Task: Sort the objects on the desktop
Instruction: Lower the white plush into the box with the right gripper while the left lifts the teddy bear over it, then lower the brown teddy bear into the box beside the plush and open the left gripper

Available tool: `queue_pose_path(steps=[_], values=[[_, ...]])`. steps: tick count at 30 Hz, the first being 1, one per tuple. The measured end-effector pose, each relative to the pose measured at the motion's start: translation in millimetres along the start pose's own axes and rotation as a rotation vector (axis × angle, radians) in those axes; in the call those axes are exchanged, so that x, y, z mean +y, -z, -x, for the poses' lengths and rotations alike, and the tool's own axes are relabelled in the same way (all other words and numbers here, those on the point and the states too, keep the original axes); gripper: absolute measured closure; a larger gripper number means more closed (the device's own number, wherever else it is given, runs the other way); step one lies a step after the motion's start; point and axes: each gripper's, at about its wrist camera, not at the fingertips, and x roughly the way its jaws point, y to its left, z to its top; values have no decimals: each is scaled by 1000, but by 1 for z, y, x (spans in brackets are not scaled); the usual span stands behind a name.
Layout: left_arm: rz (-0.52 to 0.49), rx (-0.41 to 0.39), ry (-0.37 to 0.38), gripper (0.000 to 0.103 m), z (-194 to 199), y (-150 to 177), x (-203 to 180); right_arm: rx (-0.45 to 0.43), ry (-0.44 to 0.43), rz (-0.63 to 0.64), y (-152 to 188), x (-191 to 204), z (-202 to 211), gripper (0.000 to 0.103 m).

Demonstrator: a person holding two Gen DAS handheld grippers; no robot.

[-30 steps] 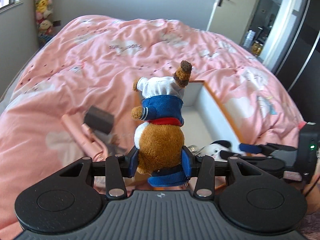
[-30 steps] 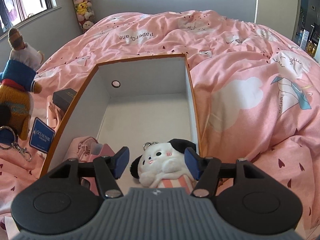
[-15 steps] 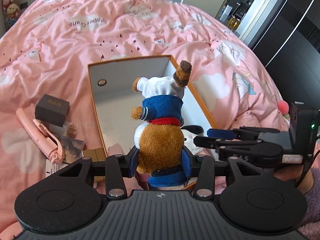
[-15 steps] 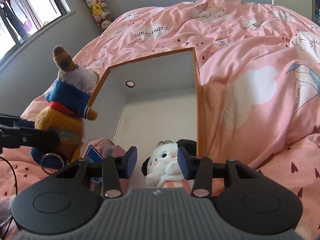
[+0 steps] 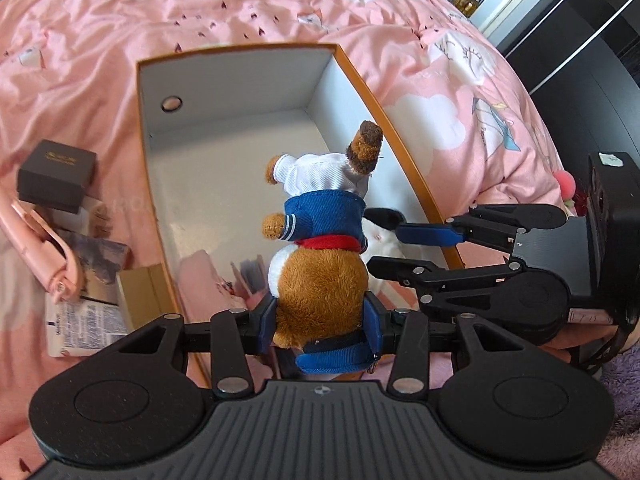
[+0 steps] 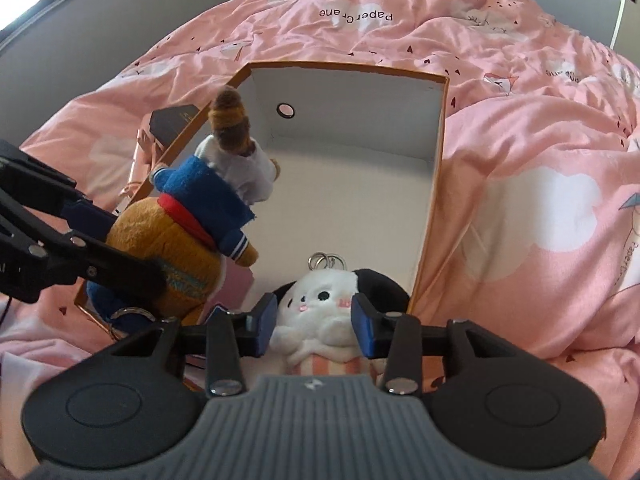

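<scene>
Brown bear (image 5: 320, 280) we pinch in our left gripper (image 5: 322, 322) over the box (image 5: 404, 148), head hidden, right gripper (image 6: 312, 330) closing around the white toy (image 6: 320, 312), pink things below blurred.

Right wrist view, over open box (image 6: 436, 184) on pink duvet (image 6: 540, 152).
Right gripper (image 6: 313, 330) closing around white plush (image 6: 320, 312); left gripper (image 6: 120, 240) clamping brown plush (image 6: 172, 240).

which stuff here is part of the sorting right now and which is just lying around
In play:
- brown plush, clamped in left gripper
- white plush, right gripper closing around it
- open box

Lying about:
- small black box
- pink stick
- pink duvet
</scene>
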Motion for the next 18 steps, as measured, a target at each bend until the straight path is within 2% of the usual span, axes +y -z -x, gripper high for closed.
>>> queue_pose_path(steps=[2,4,13,18], values=[[-5,30,5,53,-8,-1,-2,-1,10,28,3,3,0,62],[1,60,5,53,-16,-2,-2,-2,17,24,7,4,-1,68],[55,164,-22,52,-47,-8,4,-146,135,-175,27,17,10,69],[51,189,-43,51,-53,-11,1,-158,169,-157,32,21,4,77]])
